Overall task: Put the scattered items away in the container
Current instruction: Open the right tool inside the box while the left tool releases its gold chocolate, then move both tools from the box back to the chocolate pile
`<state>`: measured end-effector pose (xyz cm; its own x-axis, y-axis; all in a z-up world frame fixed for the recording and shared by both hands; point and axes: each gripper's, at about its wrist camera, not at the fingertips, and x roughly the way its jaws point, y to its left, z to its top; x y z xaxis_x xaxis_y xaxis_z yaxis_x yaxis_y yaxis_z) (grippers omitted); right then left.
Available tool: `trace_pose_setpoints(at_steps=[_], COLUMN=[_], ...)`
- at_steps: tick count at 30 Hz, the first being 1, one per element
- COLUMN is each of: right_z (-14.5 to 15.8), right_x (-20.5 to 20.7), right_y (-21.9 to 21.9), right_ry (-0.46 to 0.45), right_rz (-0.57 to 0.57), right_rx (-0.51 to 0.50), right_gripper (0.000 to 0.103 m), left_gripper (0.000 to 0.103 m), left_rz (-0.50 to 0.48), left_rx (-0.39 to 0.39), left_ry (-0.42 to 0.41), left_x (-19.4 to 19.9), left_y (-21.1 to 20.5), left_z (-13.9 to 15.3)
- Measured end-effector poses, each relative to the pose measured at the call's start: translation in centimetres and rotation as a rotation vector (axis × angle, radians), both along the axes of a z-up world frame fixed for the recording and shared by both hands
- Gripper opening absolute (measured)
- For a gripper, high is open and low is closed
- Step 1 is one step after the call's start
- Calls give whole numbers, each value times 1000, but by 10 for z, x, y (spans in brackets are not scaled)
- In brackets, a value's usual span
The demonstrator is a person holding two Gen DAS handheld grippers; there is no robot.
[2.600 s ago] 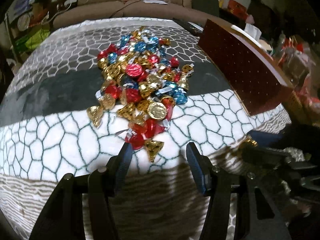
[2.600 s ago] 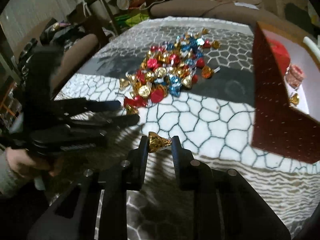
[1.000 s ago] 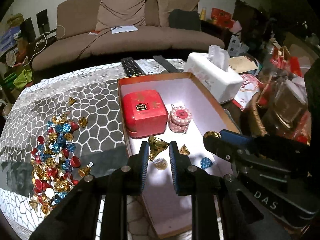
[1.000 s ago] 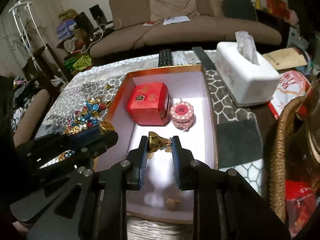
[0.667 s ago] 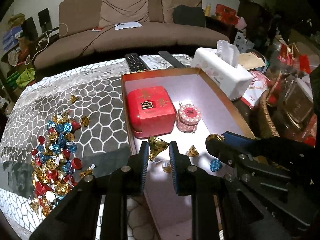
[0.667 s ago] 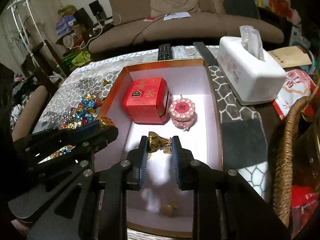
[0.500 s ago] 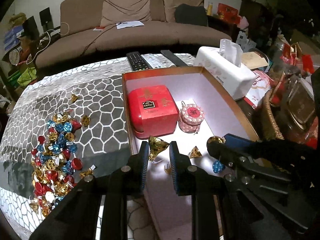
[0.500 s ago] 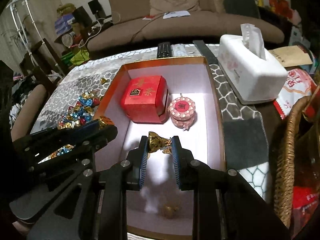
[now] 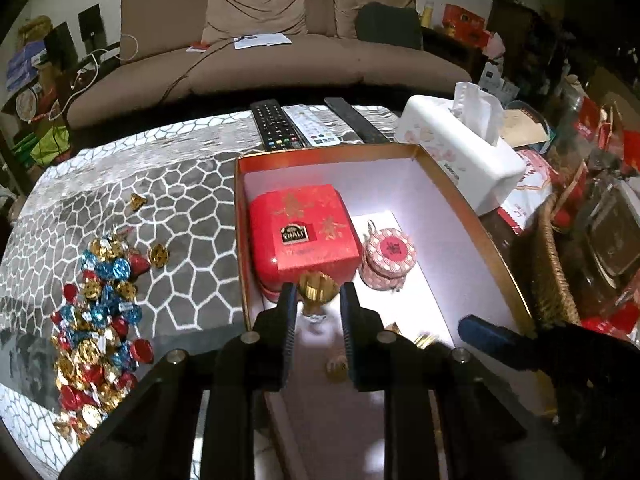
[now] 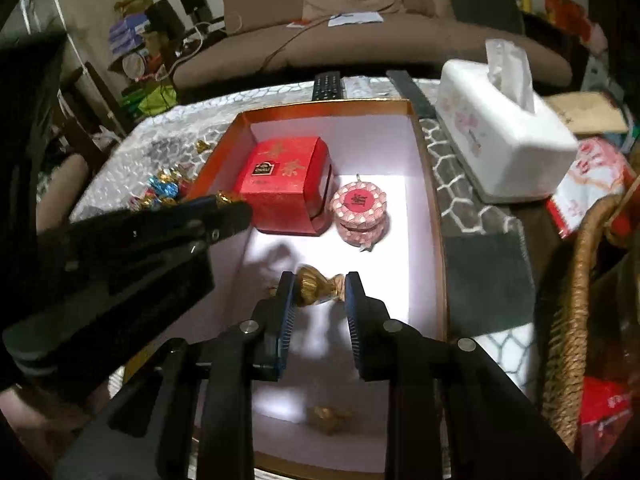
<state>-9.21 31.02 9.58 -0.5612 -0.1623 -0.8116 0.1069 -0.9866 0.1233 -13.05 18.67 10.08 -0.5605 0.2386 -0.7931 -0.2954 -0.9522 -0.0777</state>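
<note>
Both my claws hang over the box (image 9: 452, 200), and both have just been easing apart. In the left view the left claw (image 9: 318, 300) has a gold candy (image 9: 318, 289) between its jaws at the lower middle of the frame; half a second ago the jaws pinched it tight, and now a sliver of space shows on each side — I judge it let go and dropping, though the blur keeps me from swearing no pad touches it. The right claw (image 10: 320, 292) has opened less: its gold sweet (image 10: 316, 288) reaches from jaw to jaw in the right view, so I read it as pinched between them, loosely.

Two and a half seconds back both claws were low over the worktop (image 9: 192, 208) by the heap; now both look down into the box from its near end. The box sits right of centre in the left view, with a red tin (image 9: 302, 236) and a small round pink tin (image 9: 388, 252) at its far half and a few loose sweets (image 10: 330, 416) on its pale floor near me.

So this pair is all but delivered. The heap (image 9: 96, 320) of red, blue and gold sweets lies at the left edge of the left view, outside the box, with strays (image 9: 138, 201) above it — most of the tidying remains, I judge, and many more trips.
</note>
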Motion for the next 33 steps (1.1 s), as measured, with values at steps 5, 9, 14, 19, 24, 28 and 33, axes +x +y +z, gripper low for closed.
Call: trace_pose_setpoints(at_steps=[5, 9, 14, 19, 24, 28, 33], right_z=[-3, 3, 21, 35, 43, 49, 53], right_x=[1, 3, 7, 13, 21, 30, 46], right_y=[-5, 2, 7, -3, -24, -48, -83], right_ry=[3, 13, 55, 81, 95, 102, 102], right_rz=[17, 3, -11, 13, 54, 100, 159], right_rx=[41, 16, -19, -27, -23, -13, -24], right_gripper=[25, 25, 26, 26, 26, 26, 28], left_gripper=[49, 56, 56, 57, 57, 57, 57], left_rz=[-3, 5, 14, 33, 86, 110, 160], left_rx=[16, 57, 90, 76, 2, -68, -80], left_ry=[-2, 16, 49, 97, 128, 138, 111], left_x=[-6, -1, 9, 28, 52, 68, 85], left_y=[5, 4, -14, -49, -91, -122, -163], left_z=[3, 12, 31, 48, 51, 45, 32])
